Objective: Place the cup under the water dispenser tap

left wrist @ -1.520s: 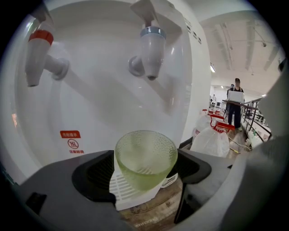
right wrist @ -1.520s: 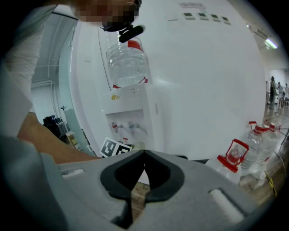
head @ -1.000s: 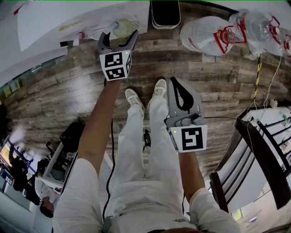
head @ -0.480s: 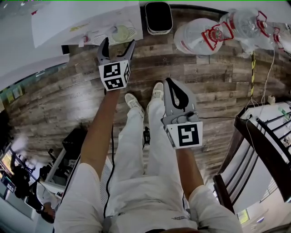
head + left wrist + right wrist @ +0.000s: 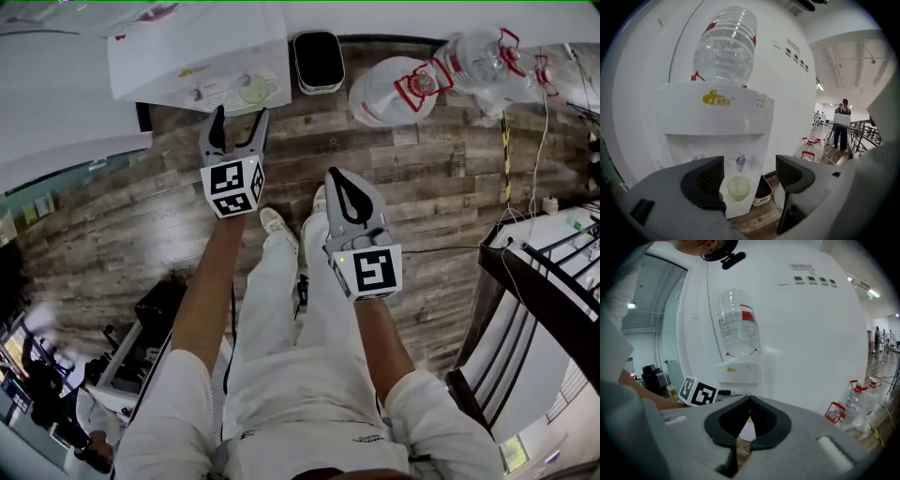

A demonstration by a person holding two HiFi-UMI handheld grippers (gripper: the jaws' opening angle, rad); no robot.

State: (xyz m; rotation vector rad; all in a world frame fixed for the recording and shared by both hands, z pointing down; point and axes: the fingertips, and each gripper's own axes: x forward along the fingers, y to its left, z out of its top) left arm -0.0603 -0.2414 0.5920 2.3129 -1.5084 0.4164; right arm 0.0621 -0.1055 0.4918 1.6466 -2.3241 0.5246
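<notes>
A pale green translucent cup [image 5: 253, 90] stands on the drip tray of the white water dispenser [image 5: 187, 56], below the blue tap [image 5: 740, 161]. In the left gripper view the cup [image 5: 738, 187] shows between the jaws but well beyond them. My left gripper [image 5: 240, 116] is open and empty, a short way back from the cup, and its jaws have just been closing somewhat. My right gripper [image 5: 338, 174] is shut on nothing, held lower and to the right over the wooden floor. In the right gripper view its jaws [image 5: 750, 401] meet tip to tip.
A black bin [image 5: 317, 61] stands right of the dispenser. Large water bottles [image 5: 394, 89] with red handles lie on the floor further right. A dark metal rack [image 5: 544, 300] is at the right edge. A person [image 5: 842, 124] stands far off.
Both grippers have risen and drawn nearer the dispenser. The left gripper's jaws stand narrower than before. The right gripper stays shut.
</notes>
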